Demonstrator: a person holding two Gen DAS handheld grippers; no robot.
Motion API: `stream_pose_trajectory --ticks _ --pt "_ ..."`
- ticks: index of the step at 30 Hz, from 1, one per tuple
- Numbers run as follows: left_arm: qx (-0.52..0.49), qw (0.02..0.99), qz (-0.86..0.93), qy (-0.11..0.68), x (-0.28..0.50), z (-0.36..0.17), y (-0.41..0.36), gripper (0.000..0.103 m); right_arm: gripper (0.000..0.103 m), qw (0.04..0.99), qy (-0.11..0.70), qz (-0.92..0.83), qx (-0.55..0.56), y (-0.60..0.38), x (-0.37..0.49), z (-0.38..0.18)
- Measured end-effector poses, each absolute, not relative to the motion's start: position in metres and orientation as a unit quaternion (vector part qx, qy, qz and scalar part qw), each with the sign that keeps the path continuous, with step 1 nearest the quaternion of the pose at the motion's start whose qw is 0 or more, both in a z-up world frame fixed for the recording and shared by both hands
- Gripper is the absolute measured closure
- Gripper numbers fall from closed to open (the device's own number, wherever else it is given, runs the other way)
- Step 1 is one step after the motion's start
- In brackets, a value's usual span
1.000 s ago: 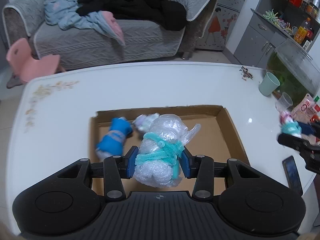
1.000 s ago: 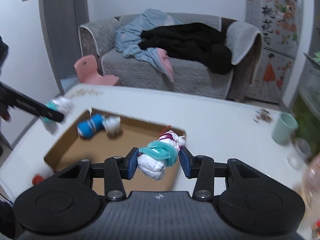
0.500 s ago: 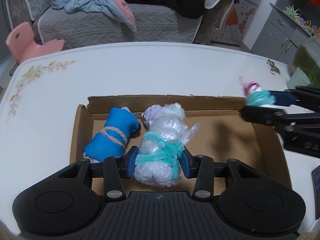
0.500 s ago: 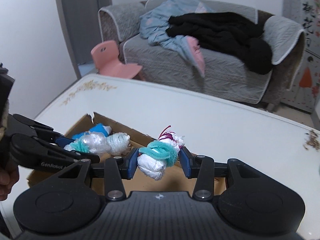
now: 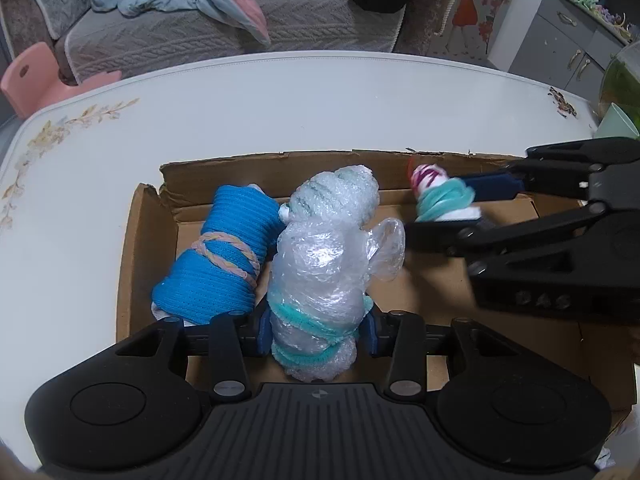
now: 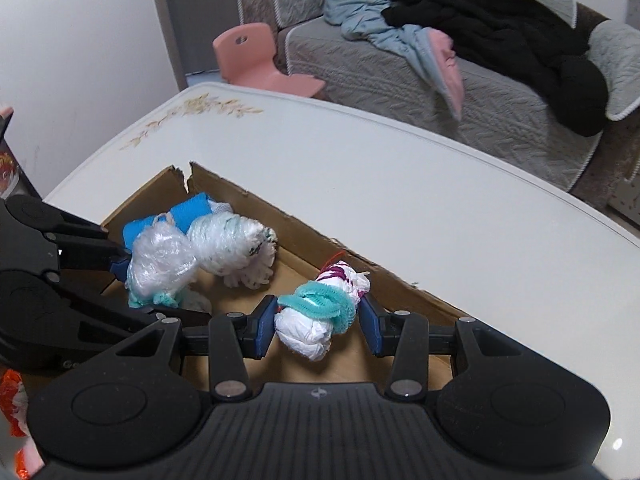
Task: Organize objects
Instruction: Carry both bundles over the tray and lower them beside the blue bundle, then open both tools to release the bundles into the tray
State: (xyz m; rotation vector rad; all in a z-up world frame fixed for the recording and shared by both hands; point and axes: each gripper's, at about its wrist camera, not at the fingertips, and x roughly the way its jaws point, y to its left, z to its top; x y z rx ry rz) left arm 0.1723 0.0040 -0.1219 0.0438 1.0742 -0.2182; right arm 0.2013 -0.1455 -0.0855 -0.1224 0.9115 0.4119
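Over the shallow brown cardboard box [image 5: 144, 248], left gripper [image 5: 316, 330] jaws are closing on a bubble-wrap bundle tied with teal cord [image 5: 320, 272]; right gripper [image 6: 318, 322] jaws clamp a small white teal-banded bundle [image 6: 316, 316].

My left tongs [image 5: 316, 334] are over the near part of the cardboard box [image 5: 132, 248], which lies on the table [image 5: 280, 104]. Between their pads is the bubble-wrap bundle [image 5: 324, 264]. It is inside the box, and its left side touches the knitted roll [image 5: 224, 256]. My right tongs [image 6: 318, 322] are at the right, over the far side of the box, with the small plastic bundle [image 6: 316, 316] between their pads. Behind the table stands the sofa [image 5: 224, 36].
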Motion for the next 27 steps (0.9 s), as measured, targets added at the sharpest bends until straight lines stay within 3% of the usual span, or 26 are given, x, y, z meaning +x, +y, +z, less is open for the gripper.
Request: stream_pose_trajectory --ticks 12,19,27 --pt "0.055 0.850 -0.111 0.512 0.173 -0.122 -0.009 0.052 0.058 0.863 0.446 0.212 -0.109 -0.143 0.208 -0.100" --pt "0.050 0.850 -0.111 0.513 0.172 -0.118 -0.008 0.031 0.050 0.863 0.446 0.212 -0.111 -0.149 0.208 -0.098" --pt "0.054 0.851 -0.111 0.511 0.170 -0.114 -0.009 0.029 0.049 0.862 0.448 0.208 -0.115 -0.149 0.206 -0.097"
